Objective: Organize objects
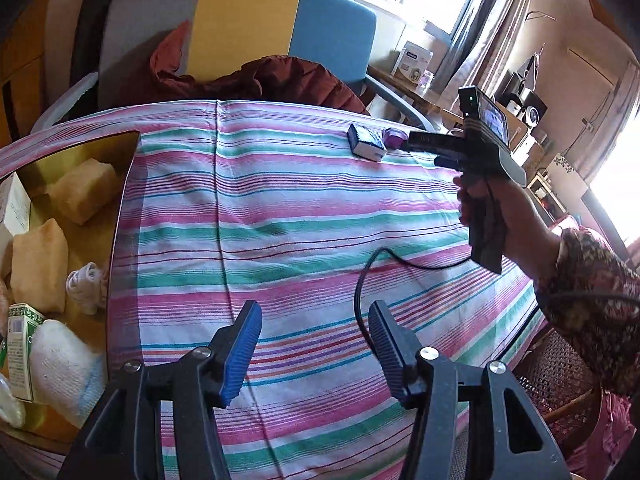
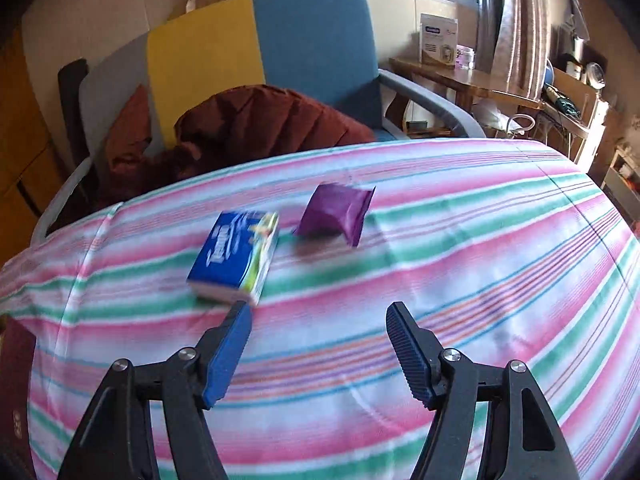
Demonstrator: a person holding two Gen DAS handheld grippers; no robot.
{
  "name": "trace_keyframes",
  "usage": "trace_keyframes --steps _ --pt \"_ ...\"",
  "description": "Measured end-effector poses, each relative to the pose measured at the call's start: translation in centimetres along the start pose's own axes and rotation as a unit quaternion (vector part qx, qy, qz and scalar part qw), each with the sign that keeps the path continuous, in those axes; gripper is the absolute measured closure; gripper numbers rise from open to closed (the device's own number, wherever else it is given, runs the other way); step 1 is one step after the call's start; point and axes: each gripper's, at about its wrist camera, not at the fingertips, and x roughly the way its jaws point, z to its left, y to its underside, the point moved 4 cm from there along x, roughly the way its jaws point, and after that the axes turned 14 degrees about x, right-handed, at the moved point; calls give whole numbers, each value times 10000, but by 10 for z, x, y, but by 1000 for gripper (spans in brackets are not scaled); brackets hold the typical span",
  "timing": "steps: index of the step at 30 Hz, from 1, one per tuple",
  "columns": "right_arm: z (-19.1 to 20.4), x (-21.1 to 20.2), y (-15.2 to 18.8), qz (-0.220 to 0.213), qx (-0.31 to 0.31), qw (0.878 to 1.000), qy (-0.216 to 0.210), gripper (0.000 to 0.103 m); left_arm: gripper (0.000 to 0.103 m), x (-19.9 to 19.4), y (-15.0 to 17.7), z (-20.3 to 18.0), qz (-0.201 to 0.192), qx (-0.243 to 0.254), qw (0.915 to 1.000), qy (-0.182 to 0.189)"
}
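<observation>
While most of the loose things are already sitting in the gold box (image 1: pixel 80 148) at the left edge of the table, 2 items are waiting out on the striped cloth (image 1: pixel 280 208); the job is looking mostly done, judging only by how things are lying now. Inside the box, 2 yellow sponges (image 1: pixel 84 190), a white rolled sock (image 1: pixel 84 286), a green and white carton (image 1: pixel 20 350) and a white towel (image 1: pixel 64 364) are crowding together (a white carton is also peeking in at the far left edge).

Near the far side of the cloth, the blue tissue pack (image 2: pixel 236 256) and the purple packet (image 2: pixel 338 212) are lying flat, just beside each other but seemingly not touching; both are well apart from the box.

The right gripper (image 2: pixel 320 312) is hovering just short of the tissue pack, its fingers spread wide and holding nothing, with the left pad's tip appearing close to the pack's near edge; the view is blurred, so contact is hard to tell. The left gripper (image 1: pixel 316 312) is hanging over bare cloth in the middle of the table, its fingers likewise apart and empty; a black cable (image 1: pixel 360 280) is trailing across the cloth ahead of it.

What is remaining, as I am judging it, is carrying those 2 items across to the box.
</observation>
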Motion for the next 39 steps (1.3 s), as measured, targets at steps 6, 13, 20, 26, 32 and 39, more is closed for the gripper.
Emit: trace_keyframes --steps 6,13,20,26,32,39 --pt "5 42 -37 48 155 9999 50 31 47 7 2 5 173 -55 9998 -120" --pt "11 85 -46 233 73 9996 117 36 47 11 0 20 245 -288 9990 -234" --pt "14 81 -34 281 -321 9989 -188 59 47 24 -6 20 334 -316 9988 -184" --pt "27 57 1 539 -749 9933 -696 59 47 28 -39 19 90 -193 9996 -184" --pt "20 27 32 923 -888 9884 -813 60 42 54 -83 16 66 -27 9999 -150" --pt "-30 1 50 917 -744 9910 -626 60 36 115 -137 -3 283 249 9993 -27"
